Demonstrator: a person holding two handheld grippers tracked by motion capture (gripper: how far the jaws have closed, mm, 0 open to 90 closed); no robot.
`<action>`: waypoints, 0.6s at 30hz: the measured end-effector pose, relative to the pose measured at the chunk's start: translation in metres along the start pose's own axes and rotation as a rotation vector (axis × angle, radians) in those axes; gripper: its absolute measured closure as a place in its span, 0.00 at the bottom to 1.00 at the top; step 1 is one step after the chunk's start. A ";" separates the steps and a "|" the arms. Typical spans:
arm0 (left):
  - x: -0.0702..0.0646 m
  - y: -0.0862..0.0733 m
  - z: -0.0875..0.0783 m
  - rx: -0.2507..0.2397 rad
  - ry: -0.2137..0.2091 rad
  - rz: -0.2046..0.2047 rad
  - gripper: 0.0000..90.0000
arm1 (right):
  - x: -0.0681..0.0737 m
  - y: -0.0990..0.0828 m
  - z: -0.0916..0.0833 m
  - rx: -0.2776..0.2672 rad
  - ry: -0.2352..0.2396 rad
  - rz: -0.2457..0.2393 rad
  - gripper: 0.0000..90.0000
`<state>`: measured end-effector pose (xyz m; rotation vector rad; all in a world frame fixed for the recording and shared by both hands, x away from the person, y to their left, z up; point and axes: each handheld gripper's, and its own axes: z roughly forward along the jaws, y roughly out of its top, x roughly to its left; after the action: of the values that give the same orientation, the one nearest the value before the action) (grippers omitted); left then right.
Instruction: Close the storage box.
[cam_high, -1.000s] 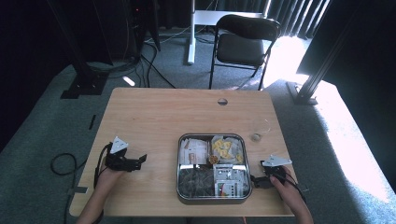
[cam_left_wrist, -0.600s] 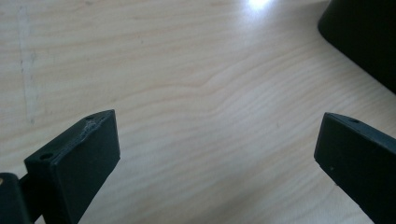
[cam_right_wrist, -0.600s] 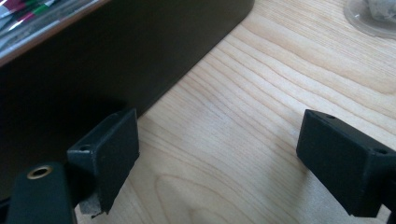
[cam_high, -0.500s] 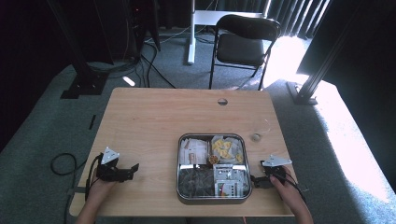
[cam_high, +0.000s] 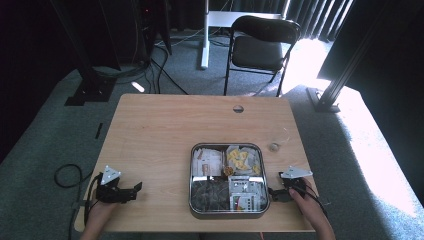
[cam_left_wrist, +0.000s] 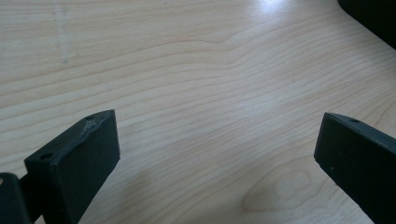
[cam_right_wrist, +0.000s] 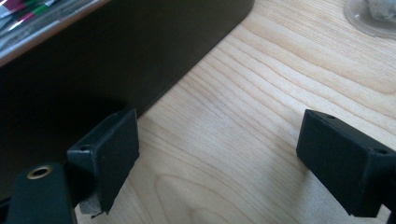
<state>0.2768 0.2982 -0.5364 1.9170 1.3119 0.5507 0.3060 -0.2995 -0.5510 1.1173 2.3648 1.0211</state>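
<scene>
Tray (cam_high: 192, 172) sat untouched, nothing lifted yet; your right gripper (cam_high: 272, 193) gaped wide beside it, your left gripper (cam_high: 136, 187) wide, empty.

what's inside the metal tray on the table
The metal tray holds packets: white ones, yellow ones, a dark heap. Whatever lies beneath them is covered.
</scene>
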 end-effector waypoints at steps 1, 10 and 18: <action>0.001 -0.002 -0.001 0.002 0.003 -0.006 0.01 | 0.000 0.000 0.000 0.000 0.000 0.000 0.14; 0.002 -0.012 -0.006 0.021 0.048 -0.017 0.01 | 0.000 0.000 0.000 0.000 0.000 0.000 0.14; 0.004 -0.016 -0.010 0.042 0.126 -0.046 0.01 | 0.000 0.000 0.000 0.000 0.000 0.000 0.14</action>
<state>0.2610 0.3083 -0.5426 1.9071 1.4545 0.6333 0.3060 -0.2995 -0.5510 1.1172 2.3647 1.0215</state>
